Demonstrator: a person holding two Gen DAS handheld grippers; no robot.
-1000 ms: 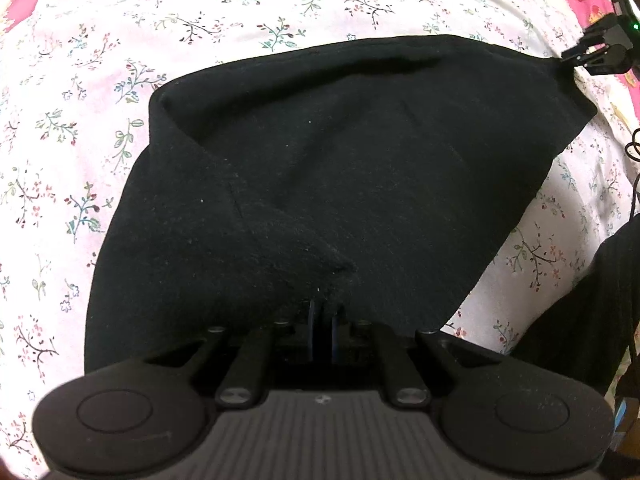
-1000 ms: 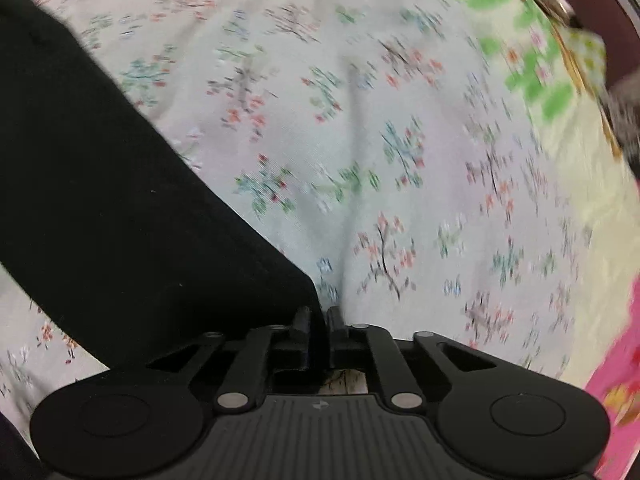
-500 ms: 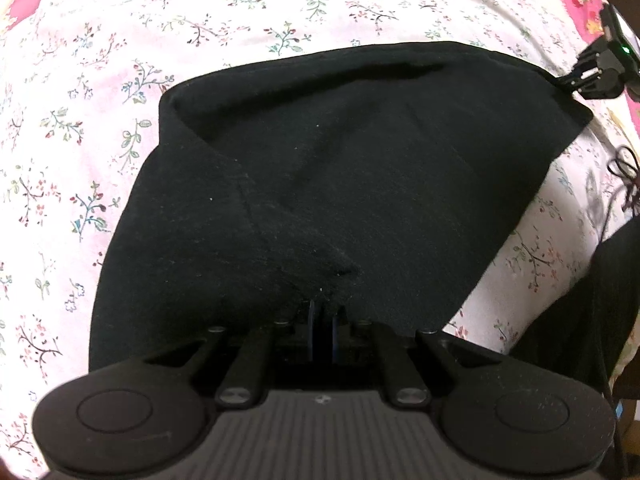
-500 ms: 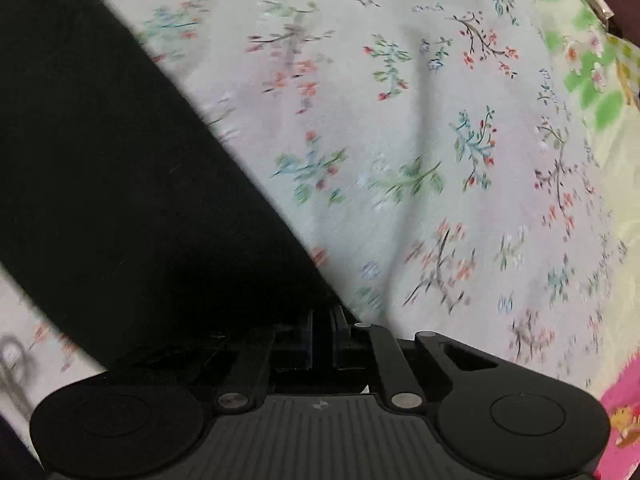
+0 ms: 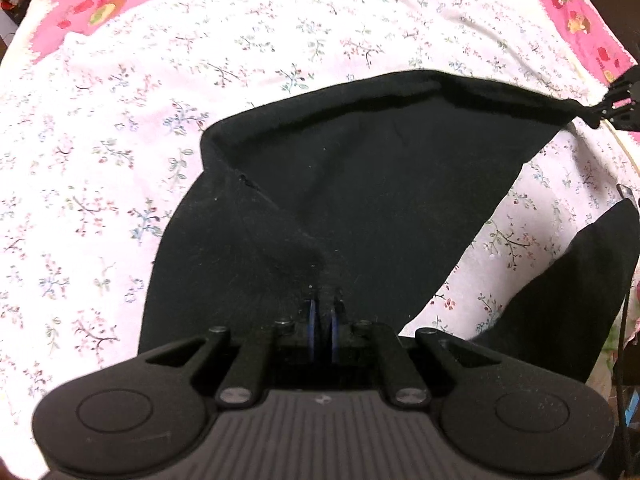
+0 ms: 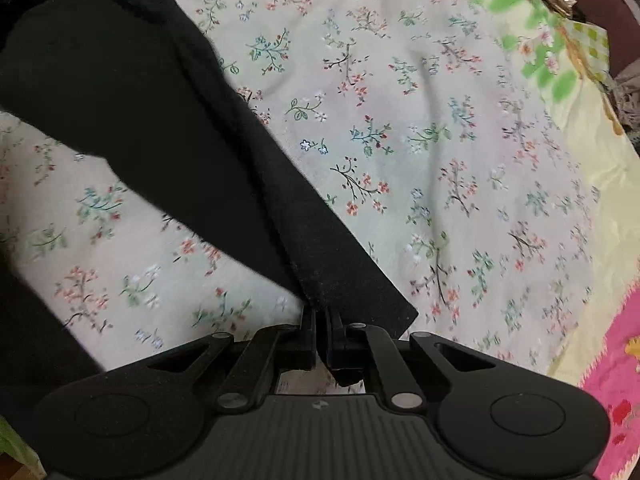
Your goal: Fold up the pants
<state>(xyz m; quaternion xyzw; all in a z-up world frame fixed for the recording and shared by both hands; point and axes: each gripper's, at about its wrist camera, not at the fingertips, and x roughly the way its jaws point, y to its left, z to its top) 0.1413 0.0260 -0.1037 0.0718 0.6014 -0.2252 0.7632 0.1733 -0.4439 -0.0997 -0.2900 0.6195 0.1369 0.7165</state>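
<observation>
The black pants hang stretched between my two grippers above a floral bedsheet. My left gripper is shut on a bunched near corner of the cloth. My right gripper shows at the far right of the left wrist view, pinching the far corner of the top hem. In the right wrist view my right gripper is shut on the hem of the pants, which run off as a band to the upper left, lifted off the sheet.
Pink patterned borders lie at the sheet's far corners and at the right. A yellow-green cloth lies at the upper right. A dark fabric mass sits at the right, with a cable beside it.
Both grippers have lifted the pants higher off the sheet. The cloth has drawn tauter and farther from the bed, with more sheet showing under it in the right wrist view.
</observation>
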